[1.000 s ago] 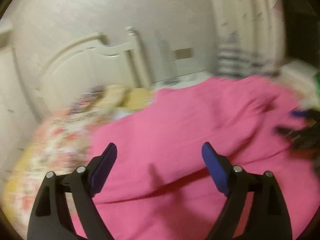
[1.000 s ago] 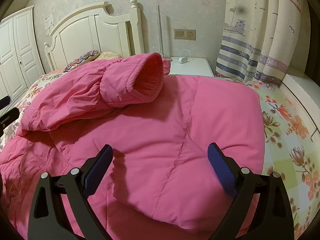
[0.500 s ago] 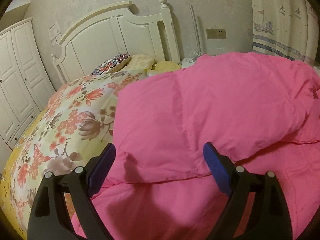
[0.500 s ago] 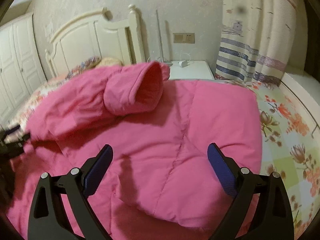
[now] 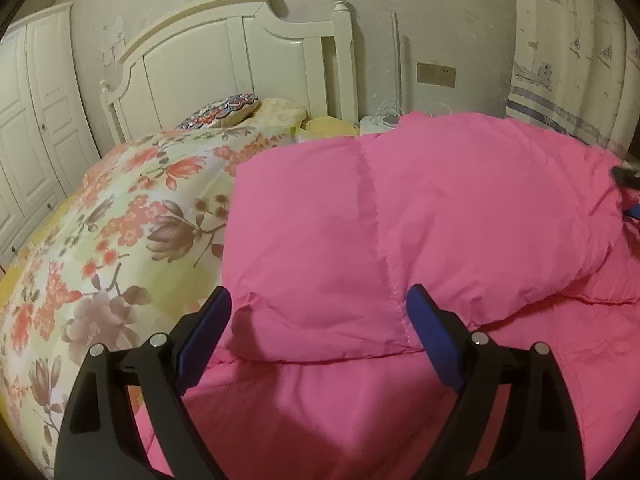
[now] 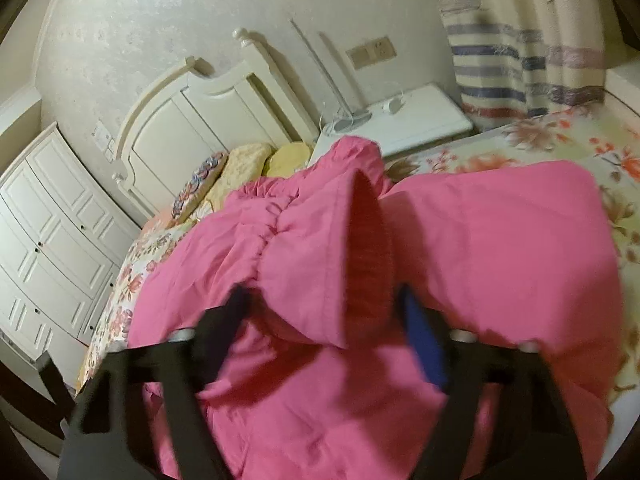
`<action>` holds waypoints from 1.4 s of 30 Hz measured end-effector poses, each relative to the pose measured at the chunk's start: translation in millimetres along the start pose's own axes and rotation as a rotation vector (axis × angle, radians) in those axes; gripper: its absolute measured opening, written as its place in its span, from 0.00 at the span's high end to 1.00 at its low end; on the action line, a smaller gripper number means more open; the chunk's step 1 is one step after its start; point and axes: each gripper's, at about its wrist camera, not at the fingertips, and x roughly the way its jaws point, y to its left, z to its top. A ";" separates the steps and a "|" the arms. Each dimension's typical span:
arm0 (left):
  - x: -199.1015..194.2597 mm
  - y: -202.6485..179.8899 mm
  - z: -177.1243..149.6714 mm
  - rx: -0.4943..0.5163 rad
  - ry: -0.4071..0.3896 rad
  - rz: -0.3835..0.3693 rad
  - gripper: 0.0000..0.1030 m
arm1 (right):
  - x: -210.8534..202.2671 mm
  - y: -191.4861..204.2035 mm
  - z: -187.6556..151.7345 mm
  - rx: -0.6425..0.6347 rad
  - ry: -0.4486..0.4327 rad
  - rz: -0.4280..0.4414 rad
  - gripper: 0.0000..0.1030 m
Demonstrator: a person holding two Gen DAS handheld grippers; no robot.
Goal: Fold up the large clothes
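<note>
A large pink padded jacket (image 5: 420, 216) lies spread on the floral bed. In the left wrist view my left gripper (image 5: 320, 320) is open and empty, its blue pads hovering over a folded-over panel near the jacket's left edge. In the right wrist view my right gripper (image 6: 324, 320) is open, with the jacket's sleeve cuff (image 6: 340, 264) lying between its fingers; the view is blurred. The right gripper's tip (image 5: 626, 184) shows at the far right of the left wrist view.
The floral bedspread (image 5: 120, 220) runs left of the jacket. Pillows (image 5: 240, 110) lie at the white headboard (image 5: 240, 52). A white nightstand (image 6: 404, 120) and striped curtain (image 6: 528, 68) stand at the right. White wardrobe doors (image 6: 52, 224) are at the left.
My right gripper has swung left and forward over the sleeve cuff, which now sits between its fingers. My left gripper has settled over the jacket's left folded edge.
</note>
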 end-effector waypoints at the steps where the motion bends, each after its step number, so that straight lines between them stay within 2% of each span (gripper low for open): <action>1: 0.7 2.1 0.1 -0.010 0.004 -0.006 0.14 | -0.2 5.2 1.2 -0.019 -0.014 -0.012 0.46; 2: 1.1 3.0 -0.1 -0.016 0.007 -0.009 0.14 | -2.8 10.4 2.2 -0.039 -0.035 -0.015 0.66; 3: 1.8 4.5 -0.1 -0.024 0.011 -0.014 0.14 | -10.9 19.0 4.3 -0.069 -0.073 -0.010 0.74; 6: 2.6 5.9 -0.6 -0.034 0.017 -0.021 0.14 | -39.5 41.2 8.6 -0.143 -0.173 0.022 0.84; 8: 3.0 4.8 -0.6 -0.032 0.019 -0.020 0.14 | -53.8 49.1 9.3 -0.192 -0.216 -0.002 0.86; 10: 2.7 4.6 -0.6 -0.033 0.018 -0.019 0.14 | -58.3 41.6 8.8 -0.187 -0.232 -0.058 0.87; 15: 2.5 4.4 -1.1 -0.034 0.020 -0.021 0.14 | -36.4 -13.2 -6.5 -0.074 -0.108 -0.233 0.87; 18: 2.2 4.2 -1.0 -0.038 0.023 -0.025 0.14 | -44.2 -13.7 -10.5 -0.082 -0.132 -0.251 0.80; 20: 2.8 4.1 -0.8 -0.040 0.028 -0.026 0.13 | -53.5 9.6 -4.8 -0.161 -0.181 -0.261 0.78; 21: 3.3 4.4 -0.7 -0.040 0.028 -0.024 0.13 | -54.3 23.4 -2.8 -0.203 -0.200 -0.261 0.71; 22: 2.6 3.8 -0.9 -0.038 0.026 -0.022 0.13 | -55.1 37.5 -0.2 -0.248 -0.218 -0.259 0.59; 23: 2.4 3.8 -0.7 -0.038 0.025 -0.021 0.13 | -54.1 59.0 2.2 -0.316 -0.243 -0.248 0.18; 24: 2.5 3.5 -0.7 -0.038 0.026 -0.021 0.13 | -50.8 72.7 3.2 -0.365 -0.261 -0.237 0.04; 26: 2.3 3.6 -0.7 -0.039 0.026 -0.021 0.13 | -32.9 107.1 2.4 -0.497 -0.257 -0.240 0.04; 29: 2.6 3.9 -0.6 -0.039 0.026 -0.023 0.12 | 5.5 125.8 2.3 -0.567 -0.164 -0.258 0.05; 33: 2.9 4.0 -0.9 -0.047 0.032 -0.032 0.12 | 50.9 110.9 3.1 -0.553 -0.013 -0.280 0.07; 35: 3.1 4.3 -0.9 -0.049 0.033 -0.037 0.10 | 73.7 89.6 -2.3 -0.542 0.075 -0.307 0.07; 36: 3.0 4.2 -0.9 -0.050 0.033 -0.042 0.08 | 76.2 81.5 -7.1 -0.523 0.097 -0.293 0.06; 38: 2.6 3.5 -1.1 -0.048 0.031 -0.045 0.08 | 77.1 64.4 -7.7 -0.459 0.099 -0.232 0.06; 42: 2.7 2.4 -1.0 -0.042 0.032 -0.037 0.08 | 83.2 63.8 -15.8 -0.480 0.106 -0.241 0.04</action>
